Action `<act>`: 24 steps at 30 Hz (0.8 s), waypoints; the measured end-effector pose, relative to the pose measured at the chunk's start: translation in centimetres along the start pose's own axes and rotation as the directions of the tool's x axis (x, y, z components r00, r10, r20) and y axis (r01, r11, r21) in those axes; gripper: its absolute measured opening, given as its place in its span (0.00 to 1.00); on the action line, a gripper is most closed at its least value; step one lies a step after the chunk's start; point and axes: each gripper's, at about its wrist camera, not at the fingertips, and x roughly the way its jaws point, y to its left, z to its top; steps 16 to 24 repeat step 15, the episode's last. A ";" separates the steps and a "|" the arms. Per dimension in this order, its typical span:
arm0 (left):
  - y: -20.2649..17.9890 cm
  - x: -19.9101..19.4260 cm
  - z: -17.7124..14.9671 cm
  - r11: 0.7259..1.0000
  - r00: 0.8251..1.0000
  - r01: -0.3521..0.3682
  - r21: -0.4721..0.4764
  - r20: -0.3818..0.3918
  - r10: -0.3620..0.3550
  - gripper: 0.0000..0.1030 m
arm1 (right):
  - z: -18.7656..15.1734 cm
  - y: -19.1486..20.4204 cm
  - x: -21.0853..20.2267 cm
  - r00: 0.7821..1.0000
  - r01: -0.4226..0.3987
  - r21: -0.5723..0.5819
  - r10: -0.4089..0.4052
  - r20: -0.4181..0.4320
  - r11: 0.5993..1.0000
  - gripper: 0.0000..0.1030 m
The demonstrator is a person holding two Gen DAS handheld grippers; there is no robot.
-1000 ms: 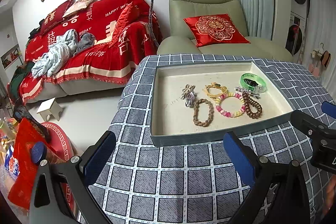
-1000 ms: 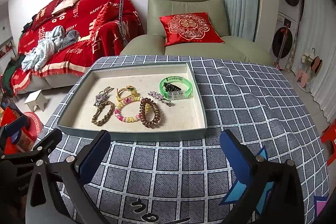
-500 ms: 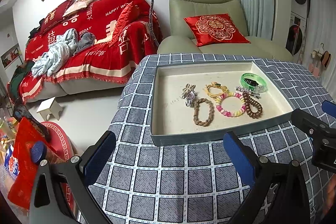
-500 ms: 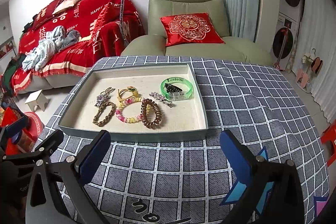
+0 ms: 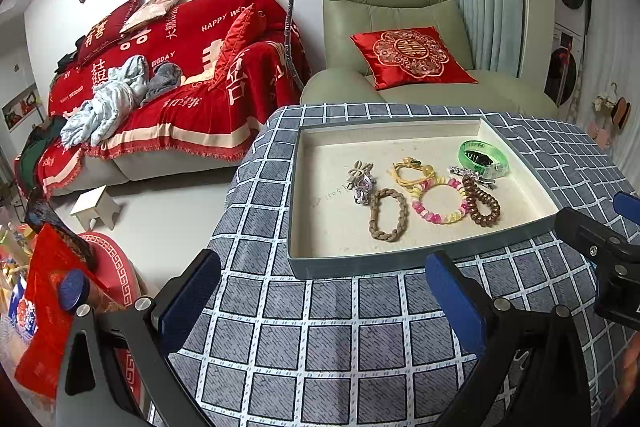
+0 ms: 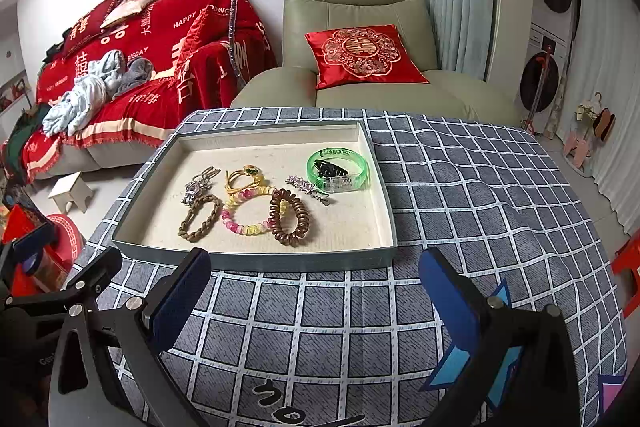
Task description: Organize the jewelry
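Observation:
A grey tray [image 5: 400,263] [image 6: 256,261] with a cream lining sits on the checked tablecloth. In it lie a brown braided bracelet [image 5: 388,214] [image 6: 200,217], a pink and yellow bead bracelet [image 5: 440,201] [image 6: 244,213], a brown coil hair tie [image 5: 482,201] [image 6: 289,217], a yellow cord piece [image 6: 244,179], a silver charm [image 5: 360,181] [image 6: 196,187], a silver hair clip [image 6: 308,187] and a green bangle [image 5: 482,159] [image 6: 338,169] around a black clip. My left gripper [image 5: 320,291] and right gripper [image 6: 312,291] are open and empty, just in front of the tray.
A green armchair [image 6: 360,27] with a red cushion stands behind the table. A red-covered sofa [image 5: 160,75] is at the left. A small white stool [image 5: 96,207] and red items are on the floor at the left. The table edge falls off at the left.
Both views have crept very slightly; the tray and jewelry stay in place and both grippers stay open.

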 end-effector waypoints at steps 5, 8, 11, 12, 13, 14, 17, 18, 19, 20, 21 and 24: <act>0.1 0.0 0.0 1.000 1.000 -0.007 0.007 -0.005 0.007 1.00 | 0.0 0.1 0.0 1.000 -0.001 0.001 0.001 -0.001 1.000 1.00; 0.0 0.1 0.0 1.000 1.000 -0.002 0.002 -0.011 0.002 1.00 | 0.0 0.1 -0.1 1.000 0.000 0.000 0.000 -0.001 1.000 1.00; 0.1 0.1 0.0 1.000 1.000 0.006 -0.002 -0.011 -0.006 1.00 | 0.0 0.1 0.0 1.000 0.000 0.000 0.000 0.000 1.000 1.00; 0.0 0.2 0.1 1.000 1.000 0.006 -0.001 -0.007 -0.006 1.00 | 0.0 0.1 0.0 1.000 0.001 0.000 -0.001 0.000 1.000 1.00; 0.0 0.1 0.1 1.000 1.000 0.007 0.002 -0.004 -0.007 1.00 | 0.0 0.1 0.0 1.000 0.000 0.001 0.000 0.000 1.000 1.00; -0.1 0.1 0.0 1.000 1.000 0.008 0.003 -0.002 -0.008 1.00 | 0.0 0.1 -0.1 1.000 -0.001 0.001 0.001 -0.001 1.000 1.00; -0.1 0.1 0.0 1.000 1.000 0.007 0.004 -0.003 -0.007 1.00 | 0.0 0.1 0.0 1.000 0.000 0.001 0.000 0.000 1.000 1.00; -0.1 0.1 0.0 1.000 1.000 0.007 0.004 -0.003 -0.007 1.00 | 0.0 0.1 0.0 1.000 0.000 0.001 0.000 0.000 1.000 1.00; -0.1 0.1 0.0 1.000 1.000 0.007 0.004 -0.003 -0.007 1.00 | 0.0 0.1 0.0 1.000 0.000 0.001 0.000 0.000 1.000 1.00; -0.1 0.1 0.0 1.000 1.000 0.007 0.004 -0.003 -0.007 1.00 | 0.0 0.1 0.0 1.000 0.000 0.001 0.000 0.000 1.000 1.00; -0.1 0.1 0.0 1.000 1.000 0.007 0.004 -0.003 -0.007 1.00 | 0.0 0.1 0.0 1.000 0.000 0.001 0.000 0.000 1.000 1.00; -0.1 0.1 0.0 1.000 1.000 0.007 0.004 -0.003 -0.007 1.00 | 0.0 0.1 0.0 1.000 0.000 0.001 0.000 0.000 1.000 1.00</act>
